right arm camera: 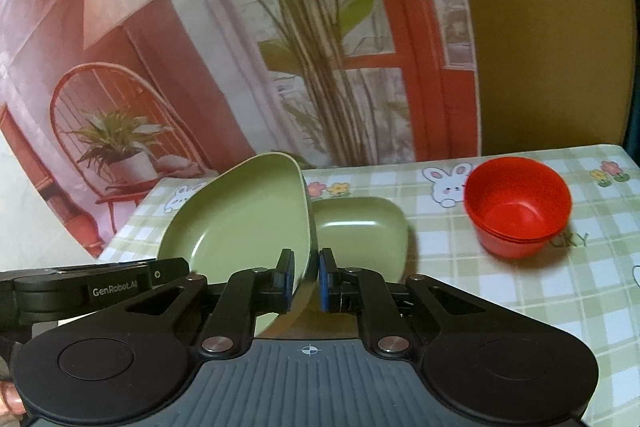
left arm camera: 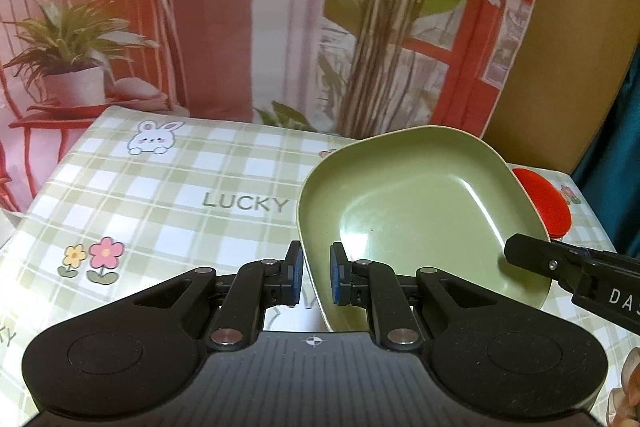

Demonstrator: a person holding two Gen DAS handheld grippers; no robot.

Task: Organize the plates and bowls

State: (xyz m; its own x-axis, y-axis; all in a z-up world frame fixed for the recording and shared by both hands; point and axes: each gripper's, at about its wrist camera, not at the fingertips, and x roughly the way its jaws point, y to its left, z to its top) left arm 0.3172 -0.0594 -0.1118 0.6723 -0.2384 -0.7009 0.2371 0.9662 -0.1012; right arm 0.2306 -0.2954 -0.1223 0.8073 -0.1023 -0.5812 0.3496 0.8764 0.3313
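Observation:
A green square plate [left arm camera: 420, 211] hangs tilted above the table, gripped from both sides. My left gripper [left arm camera: 314, 279] is shut on its near left rim, blue pads on either side of the edge. My right gripper [right arm camera: 307, 281] is shut on the opposite rim of the same plate [right arm camera: 236, 227]. Each gripper shows in the other's view: the right one [left arm camera: 520, 253] at the plate's right edge, the left one [right arm camera: 176, 273] at the plate's left edge. A second green plate [right arm camera: 360, 227] lies flat on the table behind it. Stacked red bowls [right arm camera: 520, 203] stand at the right, partly hidden in the left wrist view [left arm camera: 548, 203].
The table wears a green checked cloth [left arm camera: 168, 195] with rabbits, flowers and the word LUCKY. A printed backdrop of a chair and plants [left arm camera: 280, 7] hangs right behind the table's far edge. A fingertip [right arm camera: 10, 403] shows at the lower left.

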